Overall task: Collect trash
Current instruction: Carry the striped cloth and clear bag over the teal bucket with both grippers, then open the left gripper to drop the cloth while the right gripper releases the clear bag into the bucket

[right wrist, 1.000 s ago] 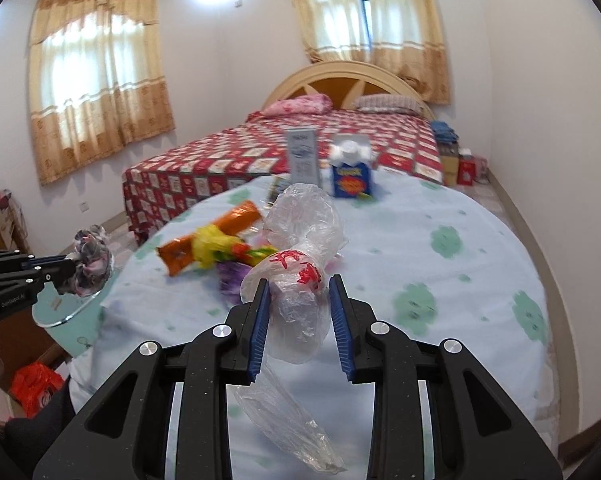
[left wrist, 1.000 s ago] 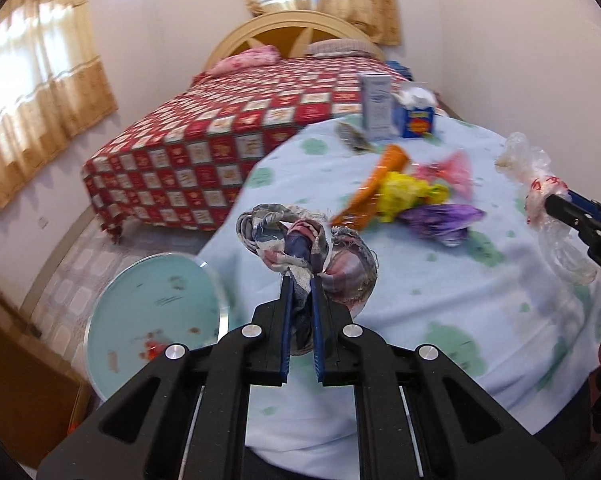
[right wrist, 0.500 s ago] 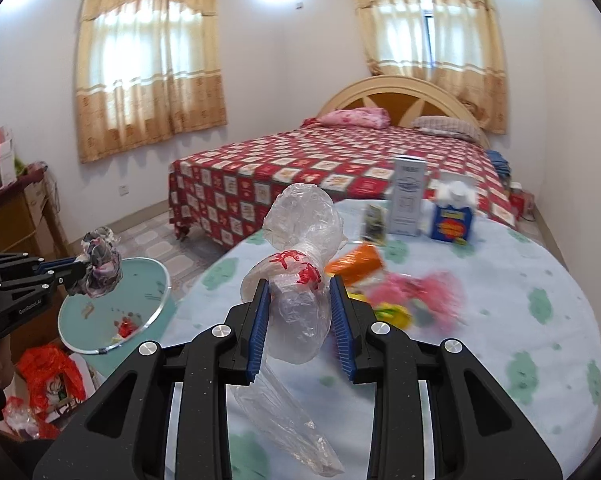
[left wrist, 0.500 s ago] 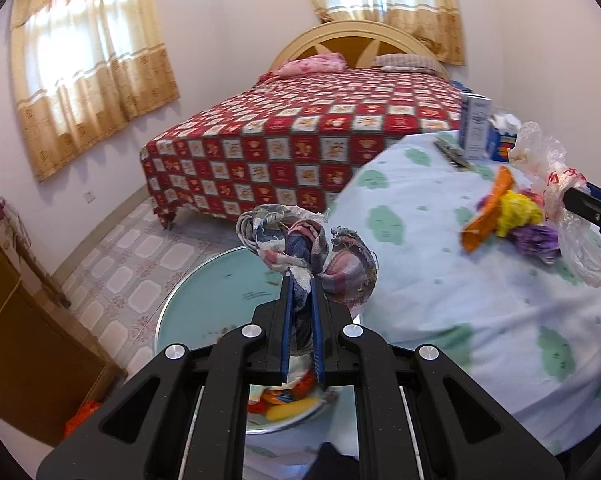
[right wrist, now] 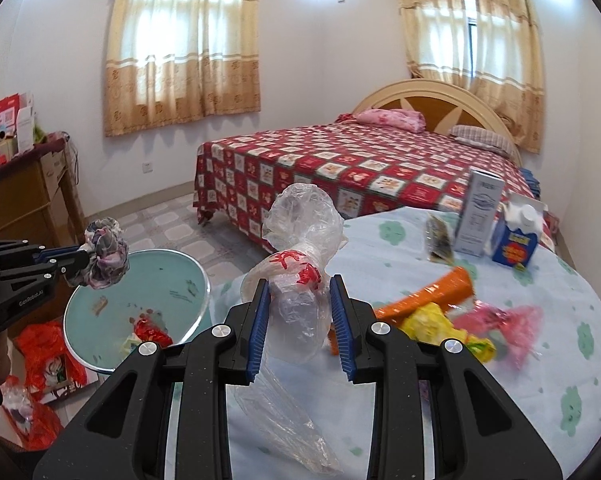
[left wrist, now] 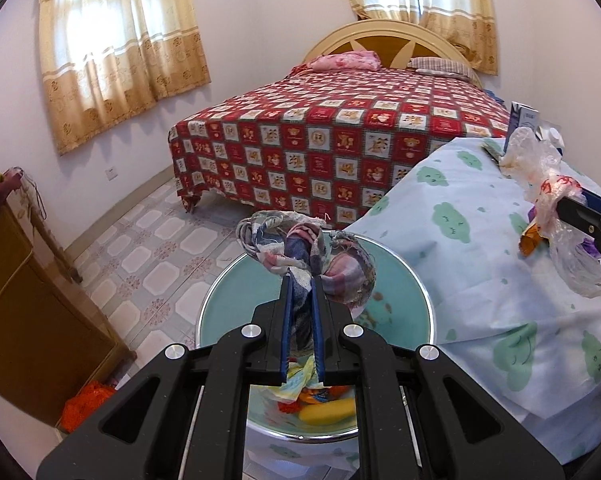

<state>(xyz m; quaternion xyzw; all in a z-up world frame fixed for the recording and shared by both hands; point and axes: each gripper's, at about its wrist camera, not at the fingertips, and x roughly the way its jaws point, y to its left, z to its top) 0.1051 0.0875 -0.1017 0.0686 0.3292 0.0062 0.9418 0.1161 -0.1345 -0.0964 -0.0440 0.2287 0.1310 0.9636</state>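
My left gripper (left wrist: 301,284) is shut on a crumpled plaid rag (left wrist: 306,256) and holds it over a round teal trash bin (left wrist: 414,300) that has wrappers at its bottom. The rag (right wrist: 105,254) and bin (right wrist: 198,304) also show in the right wrist view. My right gripper (right wrist: 299,286) is shut on a clear plastic bag with red print (right wrist: 302,240), held above the table's left edge. That bag (left wrist: 548,196) also shows at the right of the left wrist view.
The table (right wrist: 540,380) with a cloud-print cloth carries orange, yellow and pink wrappers (right wrist: 440,312), a tall carton (right wrist: 480,212) and a blue carton (right wrist: 516,236). A bed (left wrist: 340,132) stands behind. A wooden cabinet (left wrist: 28,312) and red bags (right wrist: 48,352) are at the left.
Both grippers swung left from over the table toward the bin, each still holding its item. The rag now hangs above the bin's opening.
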